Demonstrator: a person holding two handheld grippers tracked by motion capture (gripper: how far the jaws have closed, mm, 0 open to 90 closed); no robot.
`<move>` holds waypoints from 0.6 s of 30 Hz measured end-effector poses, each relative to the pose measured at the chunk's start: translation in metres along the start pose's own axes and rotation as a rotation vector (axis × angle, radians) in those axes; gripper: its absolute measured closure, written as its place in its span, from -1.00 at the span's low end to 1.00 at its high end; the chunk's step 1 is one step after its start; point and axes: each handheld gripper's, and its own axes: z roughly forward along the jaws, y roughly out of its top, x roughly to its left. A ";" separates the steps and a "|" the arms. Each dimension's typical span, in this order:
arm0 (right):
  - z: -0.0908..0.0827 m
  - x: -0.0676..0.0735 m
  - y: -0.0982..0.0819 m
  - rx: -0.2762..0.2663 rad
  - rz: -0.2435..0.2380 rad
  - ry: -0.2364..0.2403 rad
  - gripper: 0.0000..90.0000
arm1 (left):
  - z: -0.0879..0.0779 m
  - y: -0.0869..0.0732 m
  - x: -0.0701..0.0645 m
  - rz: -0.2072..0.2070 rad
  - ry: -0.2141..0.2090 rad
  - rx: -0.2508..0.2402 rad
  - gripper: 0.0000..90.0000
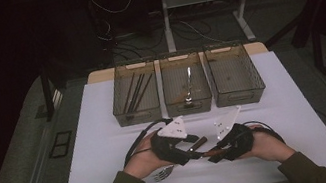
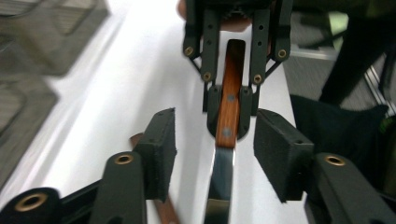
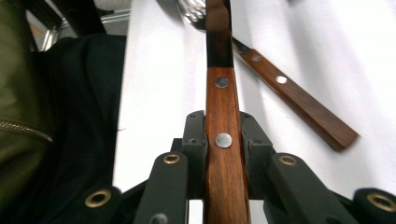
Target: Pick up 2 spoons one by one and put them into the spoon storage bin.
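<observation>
Wood-handled knife passed between two grippers at the near edge of the desk

Nearest the person, a metal fork (image 1: 164,173) lies on the white desk (image 1: 107,132) just in front of the left gripper (image 1: 193,151); its tines show, the rest is hidden under the hand.

Just beyond the fork, the right gripper (image 3: 223,135) has its fingers clenched on the handle of a knife (image 3: 222,116), a flat strip of reddish-brown wood with round steel rivets and a smooth blade running on toward the left gripper.

In the left gripper view, the left gripper (image 2: 215,154) stands released: its padded black fingers (image 2: 161,149) sit either side of the blade without touching it.

A second wood-handled utensil (image 3: 299,100) lies slanted on the desk beside the knife, its front end hidden.

Farthest from the fork, three translucent brown bins (image 1: 189,107) stand in a row; the left holds dark sticks, the middle a pale utensil, hard to make out.
</observation>
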 end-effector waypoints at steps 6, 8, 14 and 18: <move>-0.012 -0.010 -0.008 -0.028 0.057 -0.048 0.69 | -0.025 -0.032 0.003 -0.094 0.132 -0.058 -0.31; -0.016 -0.013 -0.012 -0.032 0.077 -0.070 0.69 | -0.031 -0.042 0.001 -0.119 0.165 -0.065 -0.39; -0.031 -0.020 -0.022 -0.065 0.147 -0.123 0.69 | -0.041 -0.071 -0.007 -0.183 0.247 -0.057 -0.67; -0.041 -0.022 -0.026 -0.101 0.195 -0.150 0.69 | -0.044 -0.084 -0.010 -0.225 0.284 -0.045 -0.73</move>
